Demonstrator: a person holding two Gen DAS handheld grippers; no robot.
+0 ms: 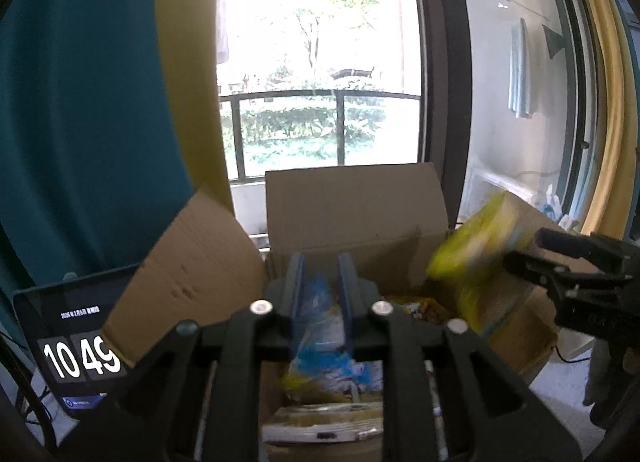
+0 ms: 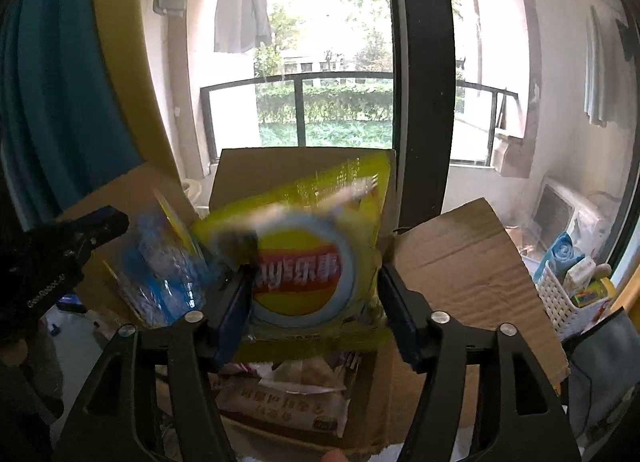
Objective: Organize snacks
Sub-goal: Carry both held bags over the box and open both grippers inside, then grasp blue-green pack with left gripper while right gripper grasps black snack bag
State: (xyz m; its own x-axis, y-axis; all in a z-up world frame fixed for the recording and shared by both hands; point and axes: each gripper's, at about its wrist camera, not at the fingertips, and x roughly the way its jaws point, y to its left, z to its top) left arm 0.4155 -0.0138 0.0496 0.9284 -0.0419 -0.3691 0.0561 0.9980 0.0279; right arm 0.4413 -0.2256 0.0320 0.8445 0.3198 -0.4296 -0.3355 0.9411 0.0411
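Left gripper (image 1: 320, 274): its two blue pads are close together and pinch a blue and white snack bag (image 1: 320, 326); the bag hangs between them over the open box

Right gripper (image 2: 316, 294): its pads stand wide apart with a big yellow chip bag (image 2: 308, 258) between them; the bag is blurry and I cannot tell if the pads press on it

Blue and white snack bag: in the right wrist view it sits left of the yellow chip bag, just beside it, held up above the box

Yellow chip bag: it has a red band and a blue ring on its front; in the left wrist view it shows as a yellow blur on the right, by the box's right flap

Cardboard box (image 1: 356, 206): brown, with its flaps standing open; it is just past both grippers, in front of a big window (image 1: 316, 62)

Inside the box: more snack packs (image 2: 288, 394) lie at the bottom, one pale with brown letters

Tablet (image 1: 68, 338): stands on the left of the box and shows big white numbers

White basket (image 2: 560, 298): far right, near the window, with small things inside

Curtain (image 1: 80, 102): teal and yellow, hangs on the left
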